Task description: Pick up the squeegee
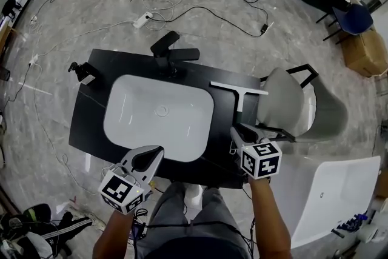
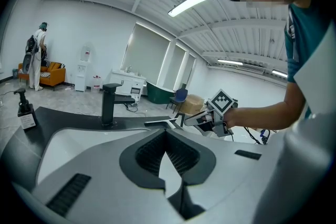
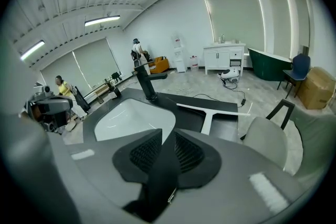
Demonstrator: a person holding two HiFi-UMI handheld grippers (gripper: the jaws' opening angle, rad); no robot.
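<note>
Right hand-held gripper (image 3: 167, 132) hovers with its jaws a narrow slit apart, empty. Left hand-held gripper (image 2: 167, 132) has its tips together, also empty. Ahead of the right one, not touching it, the squeegee (image 3: 211, 109) lies flat on the dark counter (image 3: 191, 115). It is white and T-shaped, with a long thin blade and a short handle pointing back. It is probably light, stiff, smooth plastic, best pinched across the handle.

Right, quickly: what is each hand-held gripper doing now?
Left hand-held gripper: closed, holding nothing.
Right hand-held gripper: open, empty; squeegee not yet grasped.
</note>
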